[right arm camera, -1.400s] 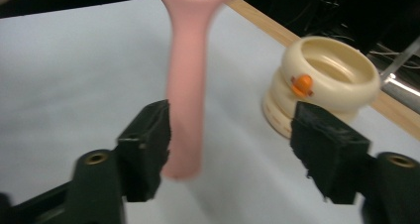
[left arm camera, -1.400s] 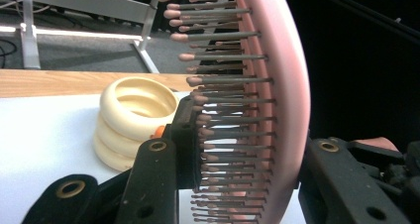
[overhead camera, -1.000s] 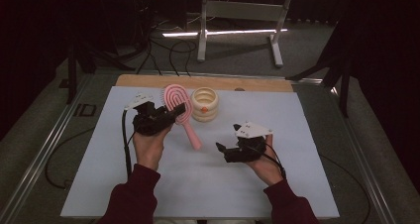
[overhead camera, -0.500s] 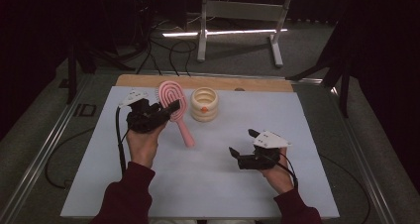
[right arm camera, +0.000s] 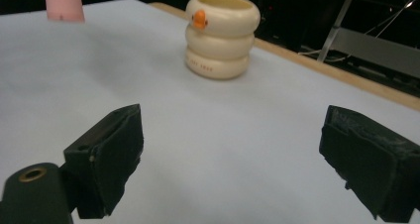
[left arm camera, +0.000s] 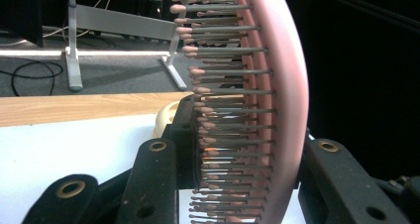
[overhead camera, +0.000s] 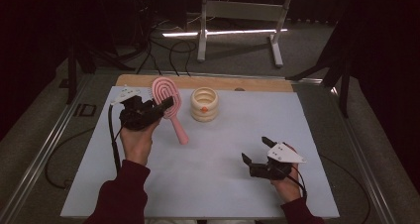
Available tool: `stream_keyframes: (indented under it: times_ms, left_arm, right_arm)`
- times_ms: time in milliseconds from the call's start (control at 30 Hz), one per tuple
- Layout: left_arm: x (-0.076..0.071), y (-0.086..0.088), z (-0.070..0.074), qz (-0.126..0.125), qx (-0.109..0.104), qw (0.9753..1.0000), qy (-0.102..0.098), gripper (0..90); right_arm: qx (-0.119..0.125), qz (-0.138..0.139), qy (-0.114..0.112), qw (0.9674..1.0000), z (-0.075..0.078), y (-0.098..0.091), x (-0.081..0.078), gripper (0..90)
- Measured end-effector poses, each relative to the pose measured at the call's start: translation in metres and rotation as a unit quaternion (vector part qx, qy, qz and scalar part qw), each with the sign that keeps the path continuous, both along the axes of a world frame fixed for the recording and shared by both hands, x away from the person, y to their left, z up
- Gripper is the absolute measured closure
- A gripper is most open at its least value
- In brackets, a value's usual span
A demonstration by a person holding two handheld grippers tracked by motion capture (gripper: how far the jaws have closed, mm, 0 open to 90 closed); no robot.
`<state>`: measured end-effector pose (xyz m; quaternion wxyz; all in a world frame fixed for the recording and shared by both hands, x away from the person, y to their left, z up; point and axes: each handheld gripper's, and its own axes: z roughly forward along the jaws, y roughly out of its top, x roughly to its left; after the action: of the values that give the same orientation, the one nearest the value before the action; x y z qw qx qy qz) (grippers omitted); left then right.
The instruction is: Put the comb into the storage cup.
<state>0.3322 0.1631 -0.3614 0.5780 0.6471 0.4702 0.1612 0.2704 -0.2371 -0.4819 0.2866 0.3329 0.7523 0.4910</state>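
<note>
Pink brush point(overhead camera: 168, 105) with grey, pink-tipped bristles; cream ribbed cup point(overhead camera: 204, 104) with orange spot; black grippers; white mat point(overhead camera: 213, 159) over tan wood table point(overhead camera: 257, 84); maroon sleeves.

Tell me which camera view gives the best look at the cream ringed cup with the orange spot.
The right gripper view: the cup stands close, upright and unblocked, three stacked rings and orange spot clear. The high view shows it small, beside the pink brush. The left gripper view shows just a cream sliver behind the brush's bristles.
</note>
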Motion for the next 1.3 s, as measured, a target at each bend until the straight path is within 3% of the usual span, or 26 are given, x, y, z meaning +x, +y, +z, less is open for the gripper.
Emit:
stream_keyframes:
  times_ms: [167, 567, 800, 1300]
  left_arm:
    - [0.000, 0.004, 0.002, 0.004, 0.002, 1.0000, -0.002, 64.3]
    - [0.002, 0.011, 0.013, 0.000, 0.001, 0.9999, -0.014, 64.3]
    - [0.003, 0.007, 0.021, -0.008, 0.017, 0.9995, -0.027, 64.3]
    - [0.013, 0.006, 0.029, -0.017, 0.009, 0.9989, -0.043, 64.3]
  right_arm:
    - [0.018, -0.004, -0.023, 0.9996, -0.004, -0.011, -0.006, 9.9]
    - [0.027, -0.022, -0.035, 0.9988, -0.009, -0.018, -0.009, 9.9]
    - [0.037, -0.025, -0.025, 0.9987, -0.008, -0.021, -0.012, 11.0]
    - [0.040, -0.027, -0.030, 0.9984, -0.010, -0.022, -0.014, 11.3]
